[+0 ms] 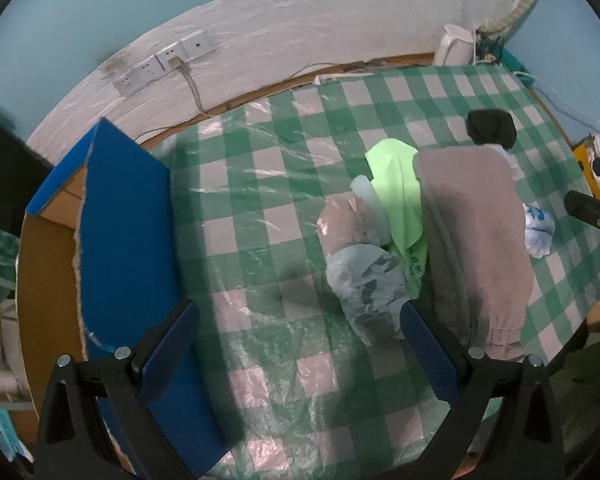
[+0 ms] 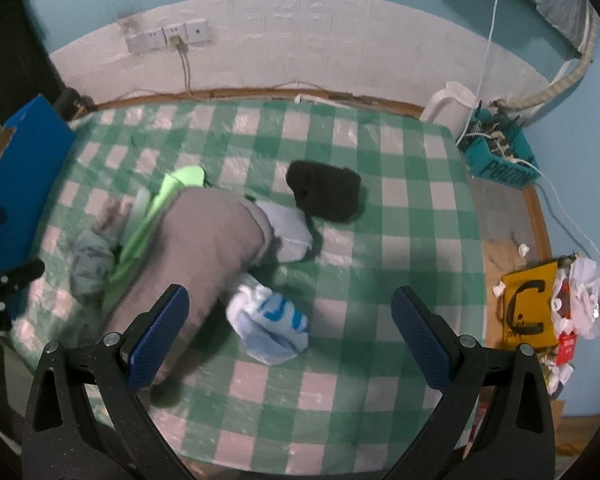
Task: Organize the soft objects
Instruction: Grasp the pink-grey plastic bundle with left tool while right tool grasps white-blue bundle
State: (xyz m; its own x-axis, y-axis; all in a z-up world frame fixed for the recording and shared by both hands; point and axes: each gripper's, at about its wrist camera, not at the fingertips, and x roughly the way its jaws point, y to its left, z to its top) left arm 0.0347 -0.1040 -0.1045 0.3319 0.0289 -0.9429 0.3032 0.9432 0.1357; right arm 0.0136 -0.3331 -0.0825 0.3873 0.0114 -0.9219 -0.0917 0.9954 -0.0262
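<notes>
A heap of soft things lies on the green-checked tablecloth (image 1: 260,184): a long brown-grey garment (image 1: 472,232) (image 2: 204,240), a lime-green cloth (image 1: 396,188) (image 2: 180,178), a grey plastic bag (image 1: 364,280) (image 2: 90,260), a white and blue sock bundle (image 2: 270,320) (image 1: 538,230), a pale blue cloth (image 2: 288,232) and a black soft item (image 2: 324,190) (image 1: 492,128). My left gripper (image 1: 300,344) is open and empty above the cloth, left of the heap. My right gripper (image 2: 290,332) is open and empty, hovering over the sock bundle.
A blue-lidded cardboard box (image 1: 120,220) (image 2: 20,168) stands at the table's left edge. A white kettle (image 2: 448,108) and a teal basket of cables (image 2: 500,152) are at the back right. A yellow bag (image 2: 528,304) and litter lie off the right edge.
</notes>
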